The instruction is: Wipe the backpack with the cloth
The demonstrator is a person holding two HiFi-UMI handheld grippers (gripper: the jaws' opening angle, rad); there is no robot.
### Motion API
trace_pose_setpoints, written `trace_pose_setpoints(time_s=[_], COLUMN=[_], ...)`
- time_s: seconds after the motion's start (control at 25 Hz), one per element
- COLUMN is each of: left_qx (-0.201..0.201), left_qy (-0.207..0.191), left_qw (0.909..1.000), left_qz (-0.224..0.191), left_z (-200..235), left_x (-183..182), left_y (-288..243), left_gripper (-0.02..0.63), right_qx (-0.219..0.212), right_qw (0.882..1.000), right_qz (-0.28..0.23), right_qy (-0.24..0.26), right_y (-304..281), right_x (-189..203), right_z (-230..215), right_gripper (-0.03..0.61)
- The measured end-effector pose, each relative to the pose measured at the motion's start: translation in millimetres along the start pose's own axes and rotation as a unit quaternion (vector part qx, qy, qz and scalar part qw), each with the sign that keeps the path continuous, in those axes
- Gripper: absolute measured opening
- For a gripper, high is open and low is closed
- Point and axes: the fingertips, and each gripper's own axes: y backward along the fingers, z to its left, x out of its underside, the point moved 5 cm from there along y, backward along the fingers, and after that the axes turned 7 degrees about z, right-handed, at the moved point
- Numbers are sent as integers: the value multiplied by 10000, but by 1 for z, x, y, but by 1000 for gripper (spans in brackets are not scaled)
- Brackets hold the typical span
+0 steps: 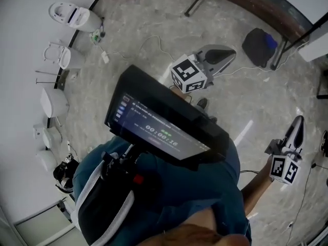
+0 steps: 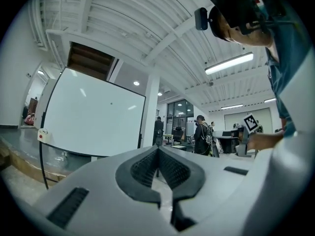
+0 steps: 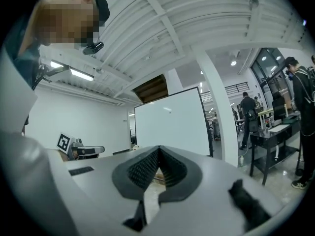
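While a person in a teal shirt (image 1: 195, 188) stands on a speckled floor (image 1: 148, 29), white fittings (image 1: 54, 101) line the wall at far left and a dark screen (image 1: 164, 132) juts out at chest height. Just right of the screen, the left gripper (image 1: 231, 54) is held level over the floor; its own view shows its jaws clenched tip to tip with nothing between them, pointing at a whiteboard (image 2: 91, 117). Up and to the right of it, well apart from both tools, a dark backpack (image 1: 256, 47) lies on the floor beside a table leg (image 1: 287, 42), with a blue item (image 1: 270, 41) on top, too small to make out. At far right, the right gripper (image 1: 299, 122) is also level, its jaws pressed together on nothing. Beyond them stand a whiteboard (image 3: 170, 122) and several people by black tables (image 3: 273, 141).
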Motion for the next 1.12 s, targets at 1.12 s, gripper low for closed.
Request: trace_pose_setpoints(time_s=[1.12], left_qx=[285], left_qy=[-102], left_qw=[9975], left_qz=[-635], left_z=[-90], left_x=[-12], left_y=[178], left_gripper=[0], right_qx=[242], right_qw=[9980], right_qz=[354], right_qy=[461], right_y=[143], right_x=[3], right_z=[149], right_gripper=[0])
